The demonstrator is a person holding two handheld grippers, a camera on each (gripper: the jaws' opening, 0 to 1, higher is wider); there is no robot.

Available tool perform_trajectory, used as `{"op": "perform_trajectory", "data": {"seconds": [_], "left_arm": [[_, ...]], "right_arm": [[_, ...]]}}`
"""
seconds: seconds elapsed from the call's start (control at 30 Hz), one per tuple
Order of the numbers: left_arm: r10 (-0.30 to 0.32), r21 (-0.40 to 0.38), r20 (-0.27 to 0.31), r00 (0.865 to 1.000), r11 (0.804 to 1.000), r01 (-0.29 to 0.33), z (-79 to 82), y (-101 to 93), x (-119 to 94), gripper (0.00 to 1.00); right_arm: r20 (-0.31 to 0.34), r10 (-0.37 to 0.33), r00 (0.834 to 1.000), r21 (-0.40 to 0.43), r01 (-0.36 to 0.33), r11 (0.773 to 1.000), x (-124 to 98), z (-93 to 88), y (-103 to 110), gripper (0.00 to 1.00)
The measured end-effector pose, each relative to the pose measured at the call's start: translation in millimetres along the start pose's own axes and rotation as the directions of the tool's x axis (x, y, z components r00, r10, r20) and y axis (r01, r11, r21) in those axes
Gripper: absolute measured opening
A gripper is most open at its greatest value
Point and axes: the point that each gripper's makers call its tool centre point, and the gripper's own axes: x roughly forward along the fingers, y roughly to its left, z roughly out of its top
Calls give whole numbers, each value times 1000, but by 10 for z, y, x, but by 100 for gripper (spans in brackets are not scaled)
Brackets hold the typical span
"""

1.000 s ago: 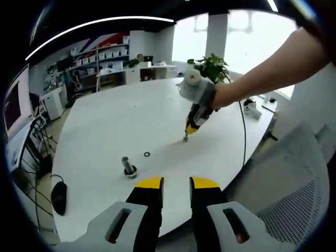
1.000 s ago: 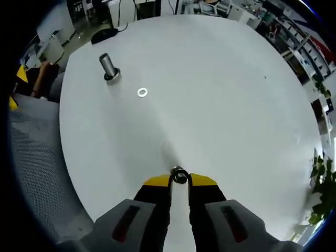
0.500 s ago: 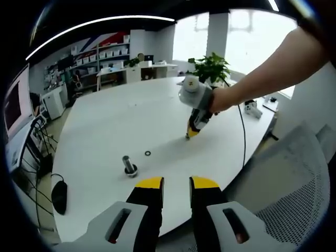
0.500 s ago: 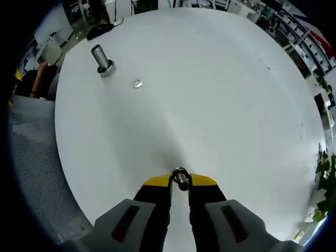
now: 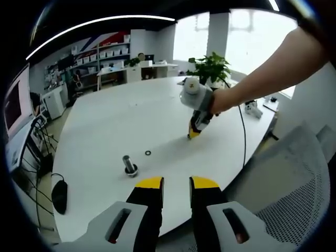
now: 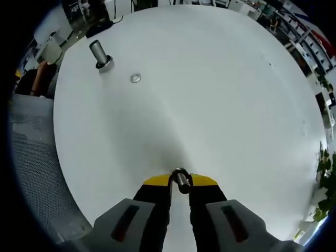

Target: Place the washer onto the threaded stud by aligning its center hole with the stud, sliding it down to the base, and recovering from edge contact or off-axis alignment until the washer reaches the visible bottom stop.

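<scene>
Between the right gripper's pinching jaws sits a small metal nut, lifted off the white table. Far left, the washer lies flat beside the upright threaded stud. Left gripper hovers, jaws slightly apart, empty.

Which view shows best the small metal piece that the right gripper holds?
The right gripper view: the metal piece sits close, clamped between the right gripper. In the left gripper view, the gripper is far away and the piece cannot be made out.
</scene>
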Motion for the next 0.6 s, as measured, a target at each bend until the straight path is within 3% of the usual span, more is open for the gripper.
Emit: {"op": "perform_trajectory", "data": {"seconds": [0.3, 0.6], "left_arm": [[-4, -1, 1, 1000, 1000, 4, 6, -7, 5, 17], [-2, -4, 11, 1000, 1000, 3, 27, 3, -1, 17]], "right_arm": [[7, -27, 1000, 14, 27, 1000, -77, -105, -42, 22], [-6, -9, 1000, 54, 9, 998, -116, -325, 86, 23]]}}
